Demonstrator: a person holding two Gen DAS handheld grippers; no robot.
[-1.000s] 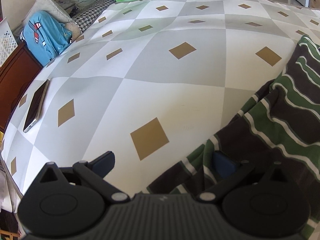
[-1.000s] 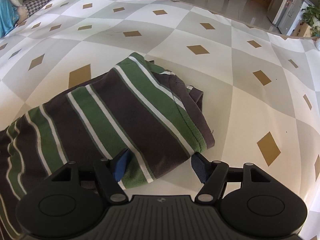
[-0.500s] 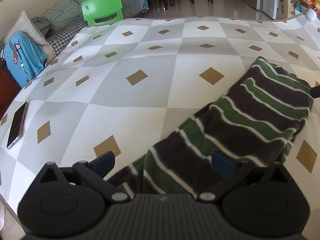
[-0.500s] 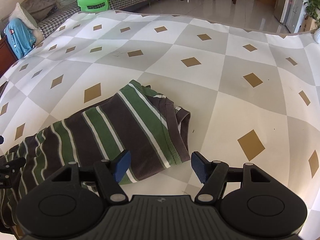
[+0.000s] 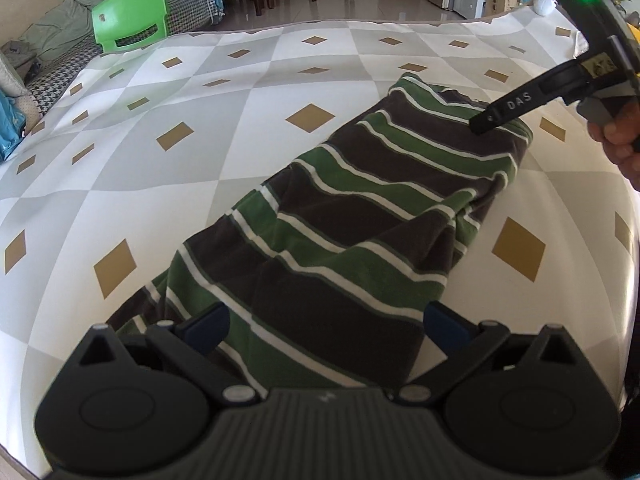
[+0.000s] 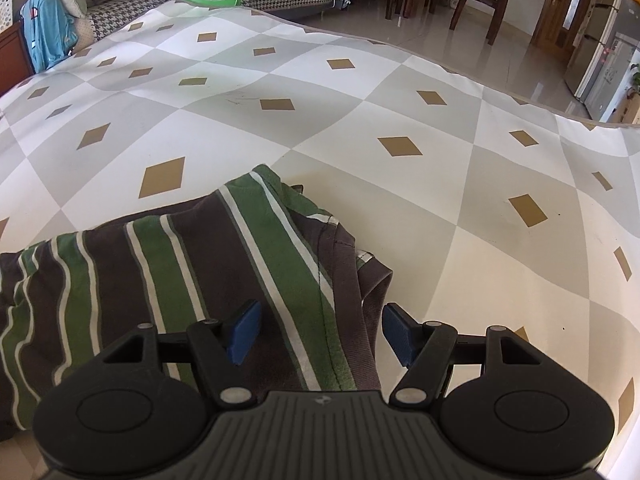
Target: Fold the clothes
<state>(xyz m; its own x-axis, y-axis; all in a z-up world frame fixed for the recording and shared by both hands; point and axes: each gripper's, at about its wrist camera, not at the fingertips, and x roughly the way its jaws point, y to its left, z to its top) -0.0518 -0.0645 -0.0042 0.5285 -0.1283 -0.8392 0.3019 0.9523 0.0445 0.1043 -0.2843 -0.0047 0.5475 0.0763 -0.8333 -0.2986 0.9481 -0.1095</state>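
A striped garment (image 5: 360, 232) in brown, green and white lies folded into a long band on a bed cover (image 5: 200, 168) with grey and white diamonds and small tan diamonds. In the left wrist view it runs from the lower centre of the frame up to the upper right. In the right wrist view the same garment (image 6: 180, 272) fills the lower left, and its end with the dark hem lies at the lower centre. The left gripper (image 5: 324, 324) hangs over the near end of the cloth with its blue pads wide apart, and the cloth lies between them, not squeezed. The right gripper (image 6: 318, 332) is also released: one blue pad is above the stripes and the other is just beyond the hem, above the cover. In the left wrist view the right gripper's finger (image 5: 508, 110) reaches in from the upper right, over the far end of the garment, with a hand (image 5: 618, 136) on its handle. A green chair (image 5: 130, 16) stands at the upper left.
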